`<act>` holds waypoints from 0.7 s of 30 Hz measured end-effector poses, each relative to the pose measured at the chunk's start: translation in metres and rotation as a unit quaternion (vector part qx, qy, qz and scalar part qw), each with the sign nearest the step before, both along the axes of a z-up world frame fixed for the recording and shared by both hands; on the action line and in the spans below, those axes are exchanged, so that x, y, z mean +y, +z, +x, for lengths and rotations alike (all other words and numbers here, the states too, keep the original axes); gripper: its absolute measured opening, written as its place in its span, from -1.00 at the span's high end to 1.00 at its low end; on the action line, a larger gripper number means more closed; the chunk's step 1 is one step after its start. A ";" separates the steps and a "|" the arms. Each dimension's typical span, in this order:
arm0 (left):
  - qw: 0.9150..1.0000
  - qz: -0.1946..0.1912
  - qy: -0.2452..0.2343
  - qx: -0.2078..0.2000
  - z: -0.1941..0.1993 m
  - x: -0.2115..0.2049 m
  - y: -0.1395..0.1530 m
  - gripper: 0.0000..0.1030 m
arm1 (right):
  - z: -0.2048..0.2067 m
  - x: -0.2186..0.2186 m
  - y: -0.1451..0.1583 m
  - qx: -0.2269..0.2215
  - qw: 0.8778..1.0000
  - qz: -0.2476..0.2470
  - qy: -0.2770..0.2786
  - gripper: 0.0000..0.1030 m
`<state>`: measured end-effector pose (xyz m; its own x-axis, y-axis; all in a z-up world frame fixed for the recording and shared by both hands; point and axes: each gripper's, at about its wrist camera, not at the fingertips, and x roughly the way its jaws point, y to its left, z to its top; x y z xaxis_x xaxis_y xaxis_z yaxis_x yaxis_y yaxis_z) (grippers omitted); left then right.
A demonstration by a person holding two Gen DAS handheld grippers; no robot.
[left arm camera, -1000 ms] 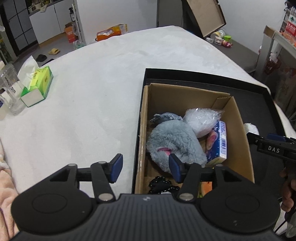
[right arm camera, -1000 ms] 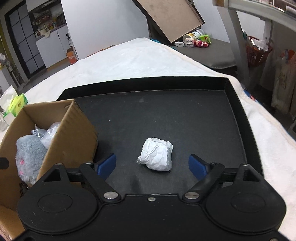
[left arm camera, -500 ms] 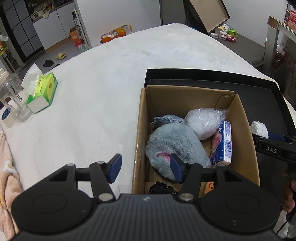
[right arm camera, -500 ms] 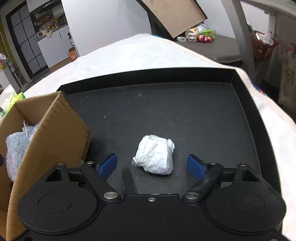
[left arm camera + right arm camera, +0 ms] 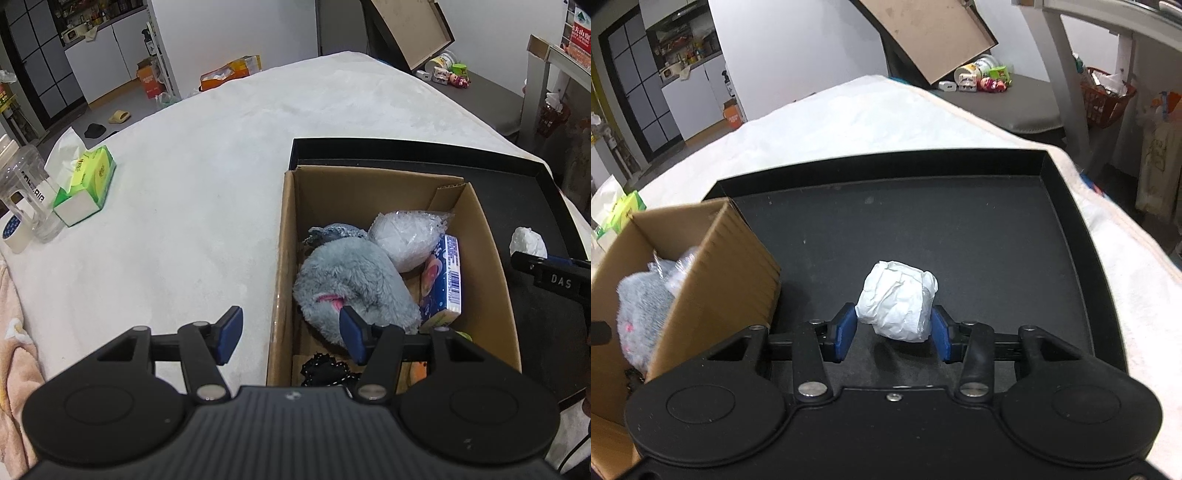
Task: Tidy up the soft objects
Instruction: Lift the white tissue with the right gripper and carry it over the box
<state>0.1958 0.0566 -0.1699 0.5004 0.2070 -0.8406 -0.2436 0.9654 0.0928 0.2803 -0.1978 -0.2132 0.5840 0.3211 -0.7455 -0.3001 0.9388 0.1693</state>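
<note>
On the right gripper (image 5: 546, 275) "DAS" reads clear, jaws closing around the paper ball (image 5: 897, 300), left gripper (image 5: 290, 334) open over the box (image 5: 491, 258) edge, tissue pack (image 5: 86, 184) print too blurry.

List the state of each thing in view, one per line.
Cardboard box: open, standing in the tray, holding soft items.
Black tray: lidless.
Paper ball: crumpled, resting on the tray.
Right tongs: closing around the paper ball.
Left tongs: open, empty, straddling the box wall.
Tissue pack: opened, tissue sticking out.
</note>
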 end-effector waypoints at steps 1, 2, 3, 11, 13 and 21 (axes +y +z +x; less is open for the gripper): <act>1.000 -0.001 0.000 -0.002 -0.001 0.001 0.000 -0.09 | 0.000 0.000 0.002 -0.001 1.000 0.001 -0.001 0.17; 1.000 -0.003 -0.001 -0.004 -0.001 0.001 0.000 -0.09 | 0.000 0.000 0.005 -0.003 1.000 0.002 -0.001 0.17; 1.000 -0.004 -0.001 -0.006 -0.002 0.002 0.001 -0.09 | -0.003 0.000 0.008 -0.006 1.000 0.004 -0.001 0.17; 0.999 -0.033 0.004 -0.010 -0.006 0.013 0.002 -0.09 | -0.013 -0.003 0.027 -0.006 1.000 0.003 0.004 0.17; 0.999 -0.042 0.005 -0.015 -0.006 0.017 0.006 -0.09 | -0.012 -0.002 0.032 -0.004 1.000 0.004 0.003 0.17; 0.997 -0.073 -0.003 -0.032 -0.009 0.028 0.019 -0.09 | -0.018 0.006 0.057 -0.021 1.000 0.001 0.002 0.17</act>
<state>0.1866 0.0845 -0.1508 0.5552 0.0821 -0.8277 -0.2394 0.9688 -0.0645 0.2618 -0.1922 -0.1565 0.6139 0.3248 -0.7195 -0.3111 0.9372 0.1576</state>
